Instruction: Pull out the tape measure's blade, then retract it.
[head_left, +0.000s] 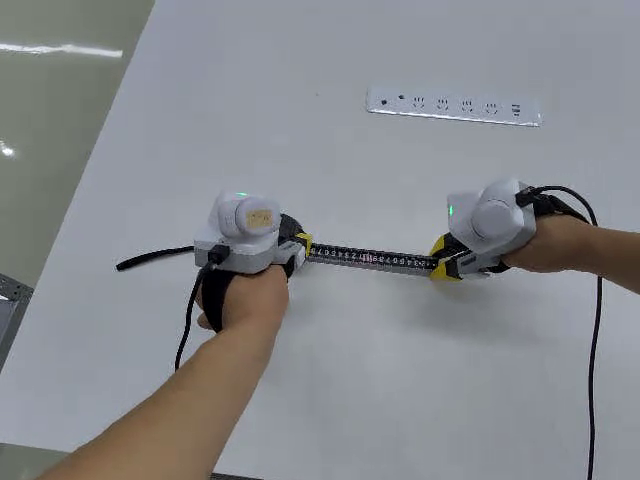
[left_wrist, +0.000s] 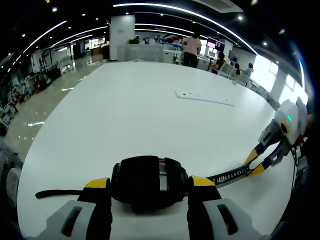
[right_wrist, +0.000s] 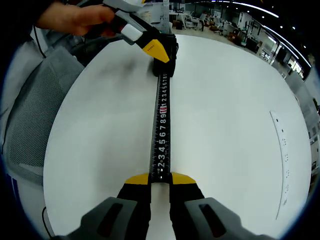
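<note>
On the white table (head_left: 400, 390), a black strap (head_left: 152, 259) lies out to the left of your left gripper (head_left: 298, 248). That gripper's yellow-tipped fingers (left_wrist: 98, 184) are clamped on either side of the tape measure's black case (left_wrist: 149, 180), low at the table's left part. From the case the blade (head_left: 368, 259) runs straight to the right, close over the table. It is dark with white numerals and has a red mark partway along. Your right gripper (head_left: 447, 266) has the far end, with its fingers (right_wrist: 137, 179) pinched together on the blade's tip. A white power strip (head_left: 453, 105) lies well apart, farther back on the right.
</note>
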